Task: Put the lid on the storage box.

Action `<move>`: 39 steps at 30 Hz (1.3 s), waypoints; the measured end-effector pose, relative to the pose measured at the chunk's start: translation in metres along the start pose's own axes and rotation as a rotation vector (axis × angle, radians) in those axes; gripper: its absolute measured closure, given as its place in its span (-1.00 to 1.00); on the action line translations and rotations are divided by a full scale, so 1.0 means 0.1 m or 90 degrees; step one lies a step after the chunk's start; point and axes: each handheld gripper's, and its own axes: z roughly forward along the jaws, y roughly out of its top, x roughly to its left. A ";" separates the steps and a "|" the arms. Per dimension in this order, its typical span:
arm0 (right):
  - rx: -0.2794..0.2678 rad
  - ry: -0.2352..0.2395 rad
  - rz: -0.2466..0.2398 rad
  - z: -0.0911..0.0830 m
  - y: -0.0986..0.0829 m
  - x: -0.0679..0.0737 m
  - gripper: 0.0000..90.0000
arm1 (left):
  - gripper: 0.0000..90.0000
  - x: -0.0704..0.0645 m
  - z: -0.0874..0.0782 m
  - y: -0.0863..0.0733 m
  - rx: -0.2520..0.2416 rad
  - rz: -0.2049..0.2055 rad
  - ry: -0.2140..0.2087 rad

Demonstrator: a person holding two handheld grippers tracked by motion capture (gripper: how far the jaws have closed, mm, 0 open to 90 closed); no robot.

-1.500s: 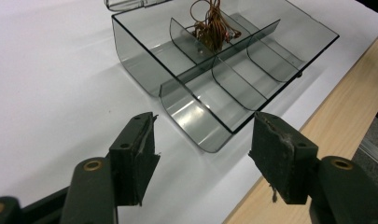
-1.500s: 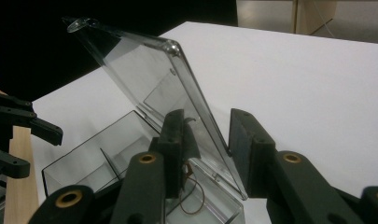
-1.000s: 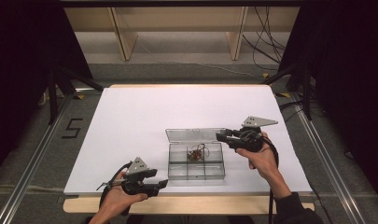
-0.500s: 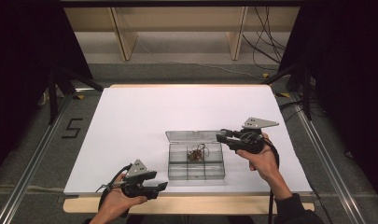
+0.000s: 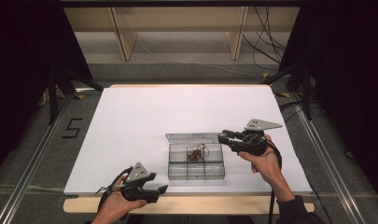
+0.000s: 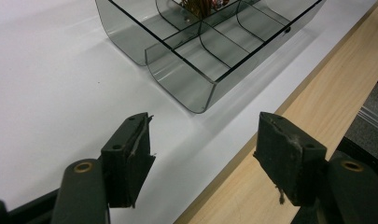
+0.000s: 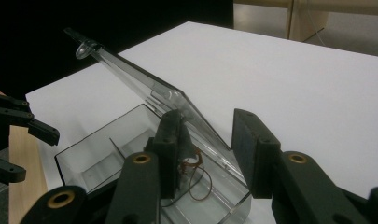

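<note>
A clear plastic compartment box (image 5: 196, 169) sits near the table's front middle, with its lid (image 5: 192, 138) hinged up at the back. One back compartment holds a small brown wire tangle (image 5: 195, 153). My right gripper (image 5: 222, 138) is at the lid's right end. In the right gripper view that gripper (image 7: 209, 154) is open, and the tilted lid (image 7: 130, 77) runs down between its jaws above the tangle (image 7: 196, 175). My left gripper (image 5: 159, 190) is open over the table's front edge, left of the box. In the left gripper view this gripper (image 6: 203, 154) holds nothing, and the box (image 6: 196, 70) lies just ahead.
The white table top (image 5: 144, 116) stretches bare behind and left of the box. A wooden strip (image 5: 200, 203) runs along the front edge. Shelf legs (image 5: 123, 32) and cables (image 5: 266, 51) lie on the floor beyond the far edge.
The right hand has drifted slightly toward me at the lid's right end. The left gripper has barely moved.
</note>
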 end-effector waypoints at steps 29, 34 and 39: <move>-0.004 -0.010 -0.042 -0.15 -0.06 0.13 0.48 | -0.24 -0.03 -0.07 -0.07 0.007 0.017 0.005; 0.007 -0.005 -0.026 -0.17 -0.09 0.16 0.50 | -0.24 -0.02 -0.07 -0.08 0.001 0.022 0.004; -0.002 -0.007 -0.034 -0.18 -0.11 0.18 0.50 | -0.24 -0.01 -0.07 -0.08 0.007 0.024 0.011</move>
